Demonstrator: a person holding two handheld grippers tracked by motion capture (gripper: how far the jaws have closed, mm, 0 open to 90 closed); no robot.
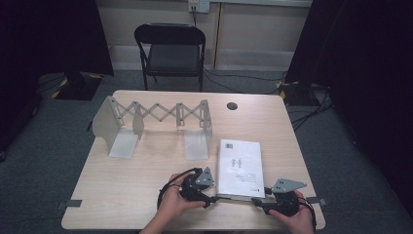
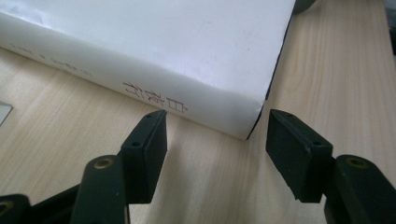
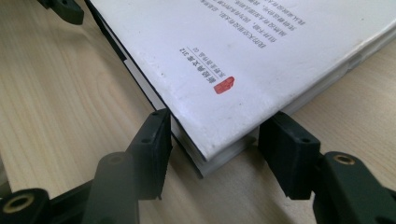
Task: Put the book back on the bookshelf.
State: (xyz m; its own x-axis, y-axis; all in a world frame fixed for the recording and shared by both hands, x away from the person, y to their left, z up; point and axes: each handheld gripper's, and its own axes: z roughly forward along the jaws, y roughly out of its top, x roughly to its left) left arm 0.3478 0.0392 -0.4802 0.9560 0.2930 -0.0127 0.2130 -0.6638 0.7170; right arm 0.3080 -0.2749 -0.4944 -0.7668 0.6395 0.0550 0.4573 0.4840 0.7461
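High view: the white book (image 1: 240, 168) is being bracketed at its near corners by the left gripper (image 1: 210, 199) and right gripper (image 1: 256, 201), jaws part-open and not yet pressing, so a firm squeeze is judged next.

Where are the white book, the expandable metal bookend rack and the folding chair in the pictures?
white book (image 1: 240, 165): high view, middle of its front cover.
expandable metal bookend rack (image 1: 160, 113): high view, on the scissor lattice between its plates.
folding chair (image 1: 174, 57): high view, on the seat.
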